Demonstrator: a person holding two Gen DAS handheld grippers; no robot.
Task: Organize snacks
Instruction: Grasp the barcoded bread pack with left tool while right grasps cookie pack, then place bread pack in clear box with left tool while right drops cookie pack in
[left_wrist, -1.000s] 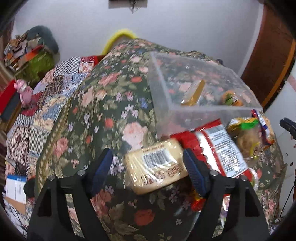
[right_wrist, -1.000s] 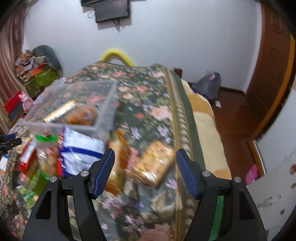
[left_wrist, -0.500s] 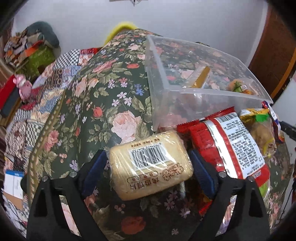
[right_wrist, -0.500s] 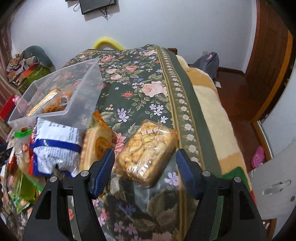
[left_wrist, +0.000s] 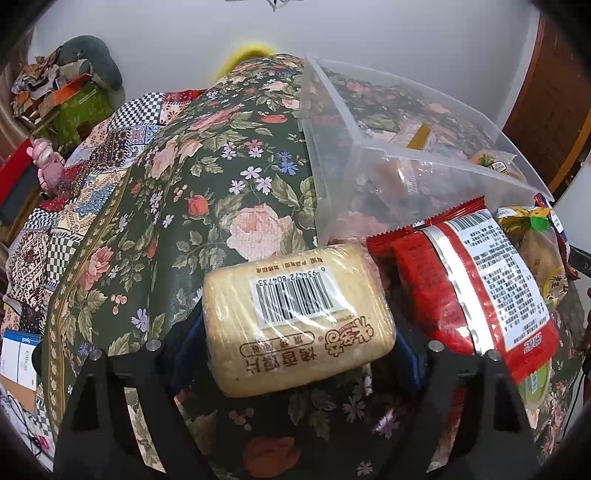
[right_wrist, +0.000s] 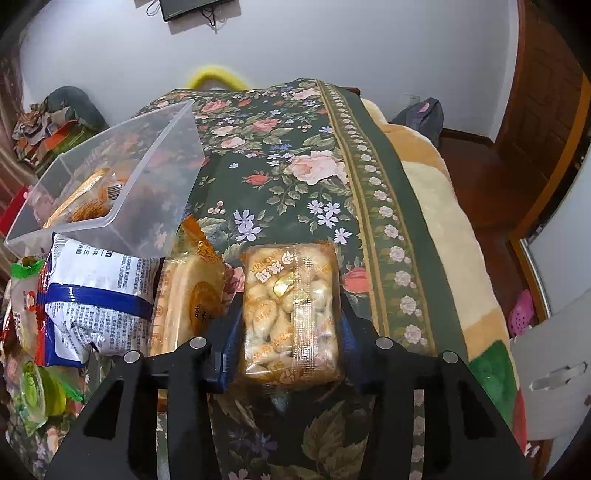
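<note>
Between the blue pads of the left gripper (left_wrist: 299, 350), at 6 o'clock in its view, lies a wrapped pale biscuit pack (left_wrist: 295, 321) with its barcode up; the jaws have just been closing and both pads now sit against its ends, gripping it. A red snack bag (left_wrist: 476, 284) lies at 3 o'clock, just beside it, and a clear plastic bin (left_wrist: 391, 147) holding a few packets stands at 1 o'clock. The right gripper (right_wrist: 290, 343) has just been closing too, and its pads pinch a clear packet of small cookies (right_wrist: 291, 310). At 9 o'clock of that lie an orange cake packet (right_wrist: 188, 295) and a white-and-blue bag (right_wrist: 96, 295). Everything rests on a dark green floral bedspread (right_wrist: 295, 166); a white wall (right_wrist: 332, 37) rises at 12 o'clock.
</note>
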